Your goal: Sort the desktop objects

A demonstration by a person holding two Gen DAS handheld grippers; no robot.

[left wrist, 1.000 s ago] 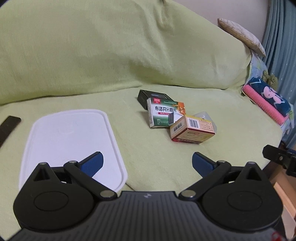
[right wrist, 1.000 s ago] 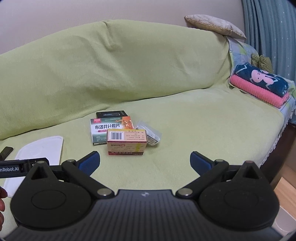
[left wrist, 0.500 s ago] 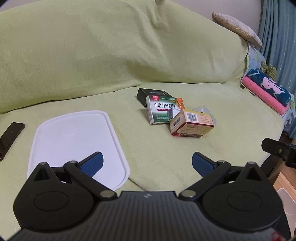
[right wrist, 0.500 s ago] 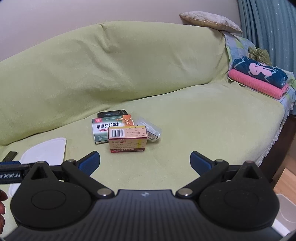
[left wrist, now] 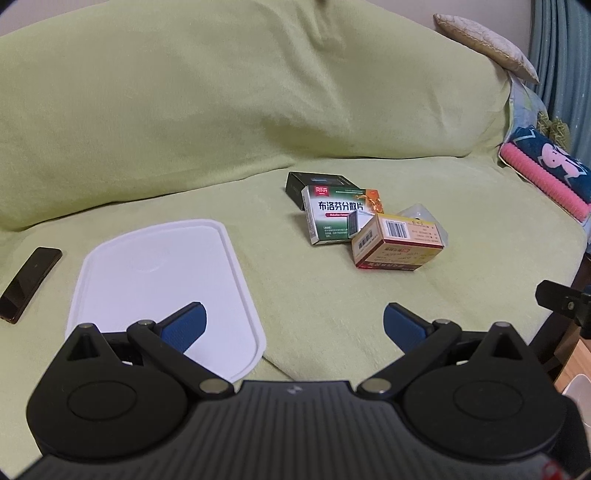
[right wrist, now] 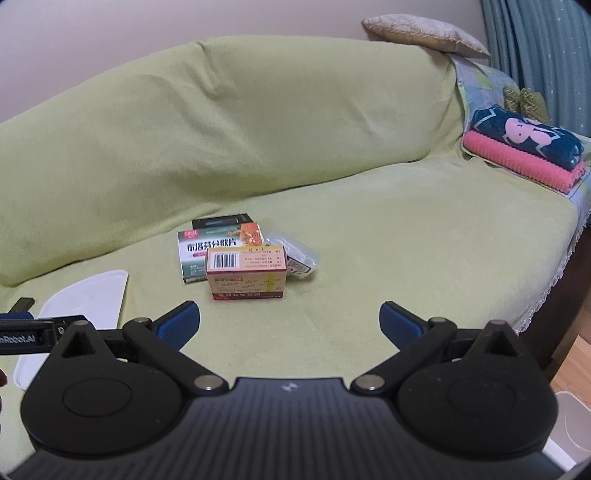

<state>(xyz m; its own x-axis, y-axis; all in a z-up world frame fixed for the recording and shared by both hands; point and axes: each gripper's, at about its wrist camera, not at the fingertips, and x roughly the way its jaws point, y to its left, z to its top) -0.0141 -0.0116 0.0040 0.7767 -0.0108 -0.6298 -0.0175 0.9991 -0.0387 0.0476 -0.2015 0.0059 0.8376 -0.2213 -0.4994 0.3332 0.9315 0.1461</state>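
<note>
A small heap lies on the green sofa seat: an orange medicine box [left wrist: 397,242] [right wrist: 246,274] in front, a green and white medicine box [left wrist: 338,218] [right wrist: 205,254] behind it, a black box [left wrist: 317,183] [right wrist: 221,220] at the back and a clear plastic packet [left wrist: 419,214] [right wrist: 297,256] to the right. A white tray lid [left wrist: 162,280] [right wrist: 83,299] lies left of the heap. My left gripper [left wrist: 293,326] is open, well short of the heap, with its left finger over the lid. My right gripper [right wrist: 290,321] is open and holds nothing, short of the orange box.
A dark phone [left wrist: 29,278] lies at the far left of the seat. Folded pink and blue towels [right wrist: 524,146] rest on the right end, a beige cushion [right wrist: 424,33] on the backrest. The seat drops off at the right edge [right wrist: 554,266] toward the floor.
Both grippers have drawn back and risen a little, so the heap looks smaller and more of the phone shows. Both stay open. Nothing on the seat has moved.
</note>
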